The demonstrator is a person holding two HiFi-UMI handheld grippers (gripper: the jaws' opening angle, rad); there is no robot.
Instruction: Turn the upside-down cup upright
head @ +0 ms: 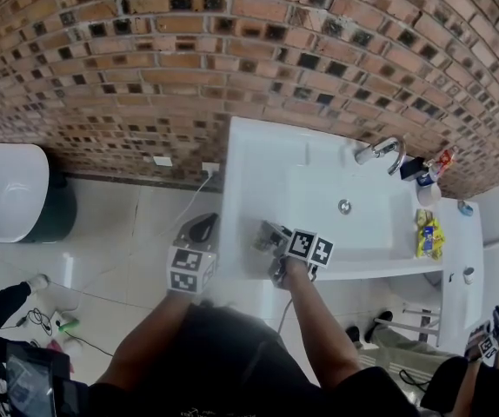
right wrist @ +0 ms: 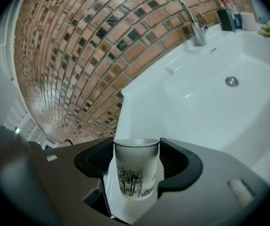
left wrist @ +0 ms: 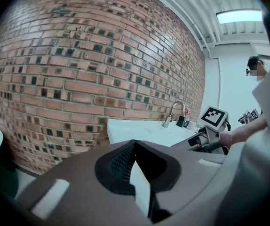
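Right gripper view: the cup (right wrist: 135,173) sits btwn the jaws of the right gripper (right wrist: 136,149). The jaws stand wide, w/ the pads against its wall on both sides near the upper rim, so it reads as clamped. The cup is over the near left corner of the white sink (right wrist: 248,117) top, beside the basin. Can't tell if its lower end touches the surface. The wider end is uppermost in this view & the tree print looks right way up, so prob. mouth-up already, but not sure the top is open.

Handling (judgement):
- Frosted, thin-walled, looks like light plastic, so little weight & walls that may flex.
- Smooth & tapered, so it could slide toward the narrow end under a hard squeeze.
- Best hold is on opposite sides, mid-wall to upper wall, w/ gentle pressure.

The left gripper (left wrist: 135,145) has its jaws together w/ nothing in them. It is held off to the left of the sink, away from the cup.

Count: 1 cup, 2 grippers, 1 sink, 1 faucet (right wrist: 191,13). The small items by the faucet are too small to count.
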